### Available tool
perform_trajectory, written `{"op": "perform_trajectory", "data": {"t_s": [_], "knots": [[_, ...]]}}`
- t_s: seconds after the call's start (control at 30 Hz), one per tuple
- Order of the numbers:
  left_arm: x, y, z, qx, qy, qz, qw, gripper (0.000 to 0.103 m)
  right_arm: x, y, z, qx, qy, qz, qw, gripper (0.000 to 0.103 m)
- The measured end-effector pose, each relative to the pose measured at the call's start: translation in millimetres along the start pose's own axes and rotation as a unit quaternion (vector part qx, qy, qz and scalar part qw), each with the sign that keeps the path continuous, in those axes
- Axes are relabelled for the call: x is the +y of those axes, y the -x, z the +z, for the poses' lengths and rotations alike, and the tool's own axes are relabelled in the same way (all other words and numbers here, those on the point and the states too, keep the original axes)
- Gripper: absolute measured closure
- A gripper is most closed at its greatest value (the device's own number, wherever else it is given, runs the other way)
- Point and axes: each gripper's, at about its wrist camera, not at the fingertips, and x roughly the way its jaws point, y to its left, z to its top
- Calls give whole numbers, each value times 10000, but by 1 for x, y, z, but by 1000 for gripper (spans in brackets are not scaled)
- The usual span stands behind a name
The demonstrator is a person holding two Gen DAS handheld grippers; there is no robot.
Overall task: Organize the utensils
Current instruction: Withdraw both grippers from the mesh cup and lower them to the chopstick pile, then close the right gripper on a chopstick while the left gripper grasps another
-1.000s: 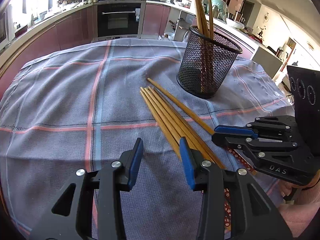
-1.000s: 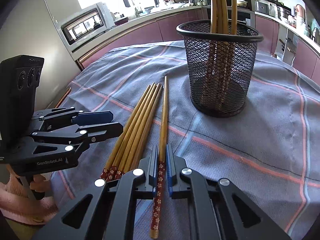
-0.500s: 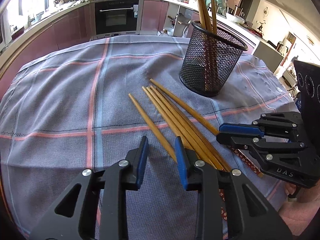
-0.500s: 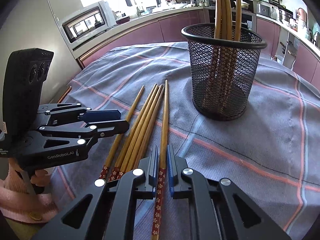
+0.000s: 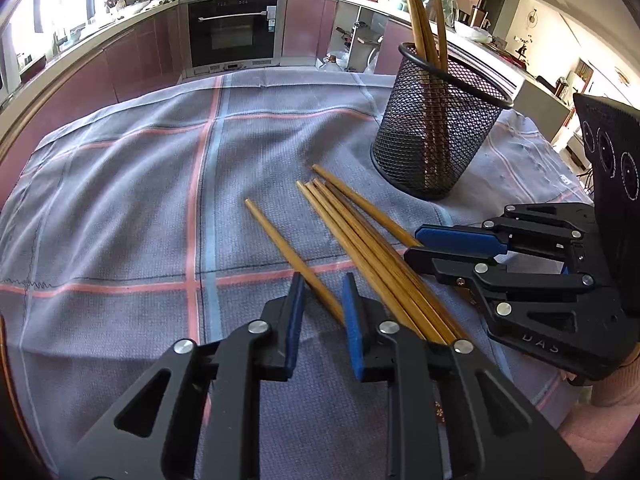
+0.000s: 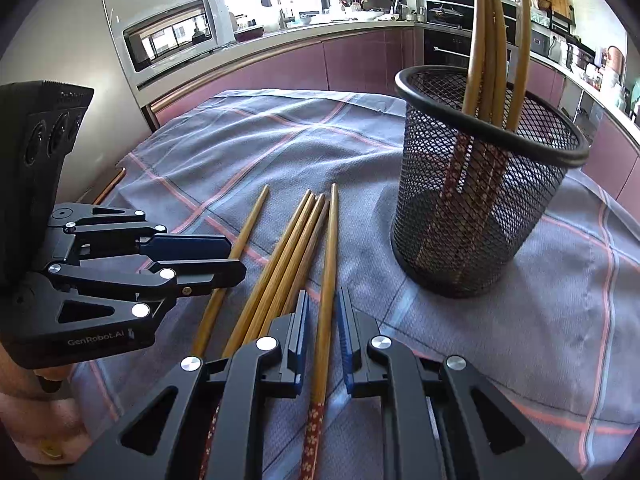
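Note:
A black mesh cup (image 5: 432,136) (image 6: 472,216) stands on the checked cloth (image 5: 120,200) with several chopsticks (image 6: 488,40) upright in it. More wooden chopsticks lie flat in front of it. One chopstick (image 5: 280,236) (image 6: 244,232) lies apart on the left, between the blue pads of my left gripper (image 5: 322,280) (image 6: 234,257); the jaws are closing and a gap still shows. Three chopsticks (image 5: 360,248) (image 6: 288,248) lie bunched in the middle. The rightmost chopstick (image 6: 330,248) runs between the pads of my right gripper (image 6: 323,294) (image 5: 414,245), whose jaws are opening and stand clear of it.
The cloth covers a table ringed by kitchen counters; an oven (image 5: 234,32) is behind and a microwave (image 6: 176,36) to the left. A pink sleeve (image 5: 600,420) shows behind the right gripper. The table's right edge lies just past the mesh cup.
One chopstick has been slid left out of the bunch, and my left jaws have narrowed around it. My right jaws, earlier clamped on the rightmost chopstick, have parted slightly.

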Motion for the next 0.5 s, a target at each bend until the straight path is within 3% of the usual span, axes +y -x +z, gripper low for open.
{"op": "perform_trajectory", "data": {"t_s": [0.17, 0.23, 0.27, 0.3, 0.47, 0.5], "knots": [[4, 1, 2, -14, -29, 56, 10000, 88, 1, -3, 2, -6, 17, -8, 10000, 93], [6, 2, 2, -7, 10, 105, 9999, 84, -1, -3, 1, -12, -24, 0, 10000, 95], [8, 1, 2, 25, 23, 123, 9999, 73, -2, -3, 1, -17, -45, 10, 10000, 96], [8, 1, 2, 17, 29, 137, 9999, 72, -3, -3, 1, -25, -63, 23, 10000, 96], [8, 0, 2, 3, 47, 176, 9998, 75, -4, -2, 1, -65, -134, 49, 9999, 97], [9, 0, 2, 1, 65, 189, 9998, 79, -5, -1, 1, -85, -147, 56, 9998, 97]]}}
